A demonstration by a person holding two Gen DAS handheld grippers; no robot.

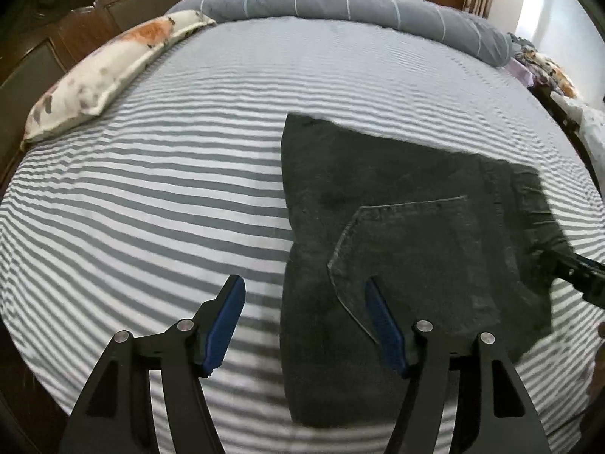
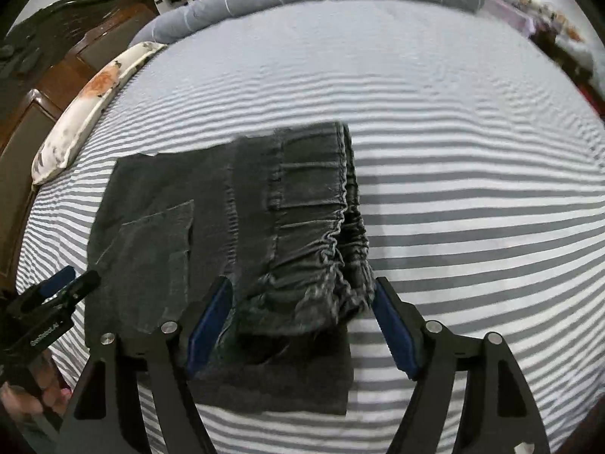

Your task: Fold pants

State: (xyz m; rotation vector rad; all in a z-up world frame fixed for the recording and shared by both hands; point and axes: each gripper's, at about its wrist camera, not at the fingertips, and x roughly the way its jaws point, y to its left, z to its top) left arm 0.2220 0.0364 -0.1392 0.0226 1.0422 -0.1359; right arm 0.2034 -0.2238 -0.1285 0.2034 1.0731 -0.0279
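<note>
Dark grey denim pants [image 1: 397, 196] lie folded into a compact stack on a bed [image 1: 151, 189] covered with a grey-and-white striped sheet. In the left wrist view a back pocket [image 1: 408, 249] faces up on the top layer, and the stack sits to the right of the middle of the bed. The left gripper [image 1: 304, 299] hovers above the near left edge of the pants with its blue-padded fingers [image 1: 223, 325] spread apart and nothing between them; one finger is over the bare sheet, the other over the pocket. In the right wrist view the gathered elastic waistband [image 2: 321, 227] lies along the right side of the stack. The right gripper [image 2: 302, 295] hangs above the waistband end, its fingers [image 2: 393, 325] apart on either side of the bunched cloth without pressing on it. A floral pillow [image 1: 102, 75] rests at the left edge of the bed, and a rolled grey duvet [image 1: 340, 3] lies along the far edge.
</note>
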